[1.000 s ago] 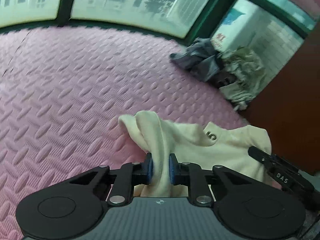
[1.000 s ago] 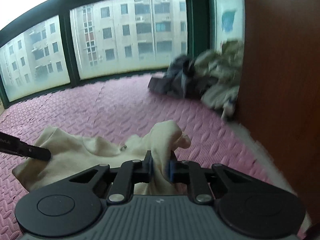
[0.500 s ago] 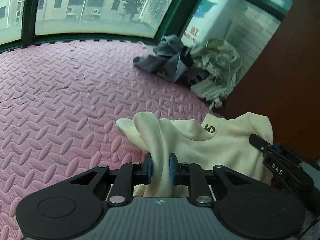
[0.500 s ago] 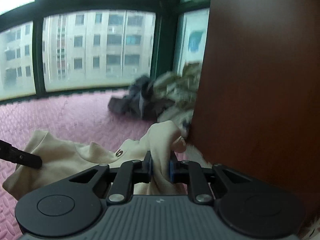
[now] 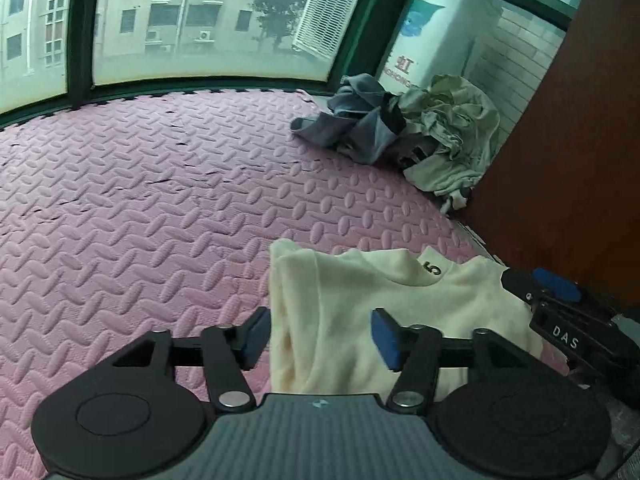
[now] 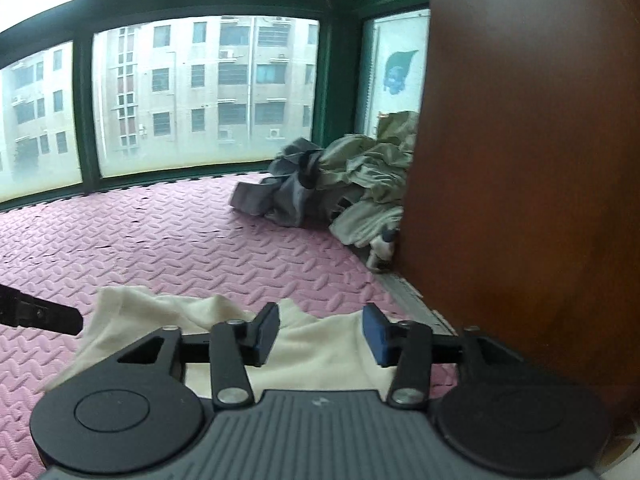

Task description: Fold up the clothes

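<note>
Presently, both claws are letting go of one garment. Left gripper: its jaws are opening, the blue pads standing clear of the fabric on either side, so nothing is clamped although the cream shirt lies directly between and ahead of them. Right gripper: its jaws are likewise opening, with the same shirt spread flat beneath and between the pads, untouched by either.

The shirt rests on the pink foam mat, its collar, marked with a dark numeral, turned away from the left claw and its nearer edge running under both tools. It lies there, by appearance, because a fold has just been laid and the cloth must settle under its own weight; parted jaws leave it undisturbed. Seen from the left claw, the right gripper enters at the far right edge of the shirt; seen from the right claw, a dark finger of the left tool reaches in from the left, just beside the shirt's corner.

Well ahead of both claws, against the brown cabinet panel and the window frame, sits a heap of unfolded clothes, grey and pale green, presumably awaiting their turn. The judged step is release after a fold; further folds of this shirt probably remain.
</note>
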Tool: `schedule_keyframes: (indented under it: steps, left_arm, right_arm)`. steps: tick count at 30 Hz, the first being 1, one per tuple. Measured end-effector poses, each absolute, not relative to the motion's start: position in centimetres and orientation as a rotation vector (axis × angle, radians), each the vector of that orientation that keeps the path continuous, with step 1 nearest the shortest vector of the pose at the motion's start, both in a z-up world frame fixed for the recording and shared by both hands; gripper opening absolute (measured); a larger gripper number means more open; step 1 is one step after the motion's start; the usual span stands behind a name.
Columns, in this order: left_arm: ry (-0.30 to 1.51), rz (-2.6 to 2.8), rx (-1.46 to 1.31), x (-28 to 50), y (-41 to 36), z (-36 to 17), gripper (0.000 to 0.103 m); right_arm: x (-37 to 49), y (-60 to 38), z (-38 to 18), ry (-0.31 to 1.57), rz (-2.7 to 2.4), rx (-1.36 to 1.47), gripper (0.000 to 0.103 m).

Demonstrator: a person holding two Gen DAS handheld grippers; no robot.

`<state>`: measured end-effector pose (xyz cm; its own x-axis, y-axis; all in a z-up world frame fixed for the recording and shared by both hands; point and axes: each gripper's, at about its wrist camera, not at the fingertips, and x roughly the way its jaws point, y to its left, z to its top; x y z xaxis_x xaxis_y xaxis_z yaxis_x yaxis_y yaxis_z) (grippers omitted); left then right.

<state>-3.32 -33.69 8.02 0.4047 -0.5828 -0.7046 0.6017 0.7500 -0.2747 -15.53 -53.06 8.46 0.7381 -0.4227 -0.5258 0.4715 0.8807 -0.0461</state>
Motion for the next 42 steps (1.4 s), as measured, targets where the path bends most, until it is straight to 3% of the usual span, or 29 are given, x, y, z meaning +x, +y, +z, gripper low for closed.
schedule_keyframes:
  steps: [7,9,11,14,32,42]
  left_arm:
    - [0.825,-0.685,0.061,-4.1,-31.0,8.9,0.079]
    - [0.806,-0.656,0.058,-4.2,-29.7,9.2,0.09]
    - [0.788,-0.622,0.055,-4.3,-28.3,9.6,0.092]
    - [0.774,-0.569,0.048,-4.2,-26.0,9.9,0.097]
    - [0.753,-0.206,0.02,-2.2,-9.6,10.5,0.103]
    - [0.745,0.015,0.061,0.1,-2.3,7.0,0.103]
  right_arm:
    - [-14.7,-50.2,8.5,0.568,-0.399,0.118,0.069]
    - [-14.2,-49.1,8.3,0.578,-0.369,0.116,0.071]
    - [-13.7,-47.7,8.1,0.59,-0.336,0.115,0.077]
    - [-12.9,-45.5,8.0,0.606,-0.28,0.095,0.078]
    - [-4.4,-31.5,8.4,0.622,0.022,0.043,0.084]
    - [-0.7,-26.2,6.4,0.651,0.106,0.044,0.089]
